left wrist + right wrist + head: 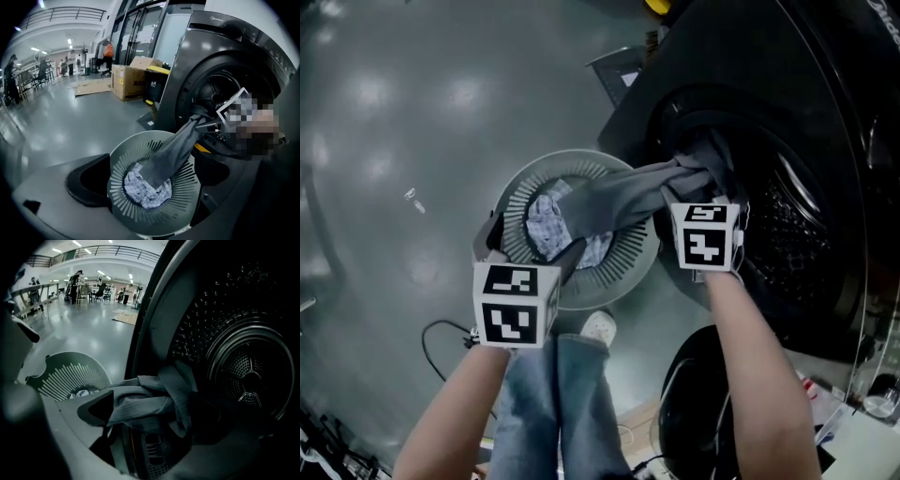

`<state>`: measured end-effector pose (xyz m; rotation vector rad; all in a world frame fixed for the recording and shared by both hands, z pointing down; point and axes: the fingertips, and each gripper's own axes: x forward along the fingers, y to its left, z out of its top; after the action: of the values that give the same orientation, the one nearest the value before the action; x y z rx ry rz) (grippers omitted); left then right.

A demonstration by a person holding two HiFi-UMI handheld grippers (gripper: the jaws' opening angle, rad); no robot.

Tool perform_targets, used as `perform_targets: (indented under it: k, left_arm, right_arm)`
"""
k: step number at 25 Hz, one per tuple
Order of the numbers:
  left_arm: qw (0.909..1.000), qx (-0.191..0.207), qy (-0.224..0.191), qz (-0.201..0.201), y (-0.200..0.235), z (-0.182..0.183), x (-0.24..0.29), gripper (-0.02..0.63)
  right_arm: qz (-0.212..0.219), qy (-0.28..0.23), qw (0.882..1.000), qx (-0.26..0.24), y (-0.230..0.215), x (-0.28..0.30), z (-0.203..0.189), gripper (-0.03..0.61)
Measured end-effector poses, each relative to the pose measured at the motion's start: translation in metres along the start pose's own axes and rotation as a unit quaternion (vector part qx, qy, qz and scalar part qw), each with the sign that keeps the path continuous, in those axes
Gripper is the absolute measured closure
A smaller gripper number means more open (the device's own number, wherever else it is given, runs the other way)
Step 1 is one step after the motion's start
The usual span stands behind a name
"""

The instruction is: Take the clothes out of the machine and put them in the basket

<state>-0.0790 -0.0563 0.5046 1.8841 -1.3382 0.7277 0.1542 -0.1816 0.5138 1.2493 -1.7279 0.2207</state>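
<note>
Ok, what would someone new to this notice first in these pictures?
A long gray garment stretches like a bridge from the open mouth of the dark washing machine on the right down into the round slatted basket on the floor at the centre. A pale patterned cloth lies crumpled in the basket's bottom, beside the garment's lower end.

The basket [623,281] is matt grey plastic with slotted walls. Inside lies a crumpled checked cloth [546,223], and over it a soft, finely ribbed grey garment [619,199]. The machine [825,84] has a glossy dark front; its drum [243,366] is perforated metal. The floor [394,141] is smooth and shiny.
</note>
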Motion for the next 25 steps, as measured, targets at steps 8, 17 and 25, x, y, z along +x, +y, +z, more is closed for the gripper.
perform_targets:
  k: [8, 17, 25]
  left_arm:
    - [0.9999, 0.009, -0.009, -0.004, -0.005, 0.012, 0.017, 0.049]
    - [0.9999, 0.015, -0.006, 0.002, -0.001, 0.012, 0.013, 0.049]
    - [0.9998, 0.008, -0.017, 0.005, 0.002, 0.016, -0.006, 0.049]
  right_arm:
    - [0.029, 0.073, 0.997, -0.027, -0.007, 0.046, -0.021, 0.094]
    - [-0.008, 0.107, 0.989, -0.104, -0.022, 0.028, -0.014, 0.511]
    - [0.029, 0.085, 0.996, 0.004, -0.001, -0.005, -0.025, 0.514]
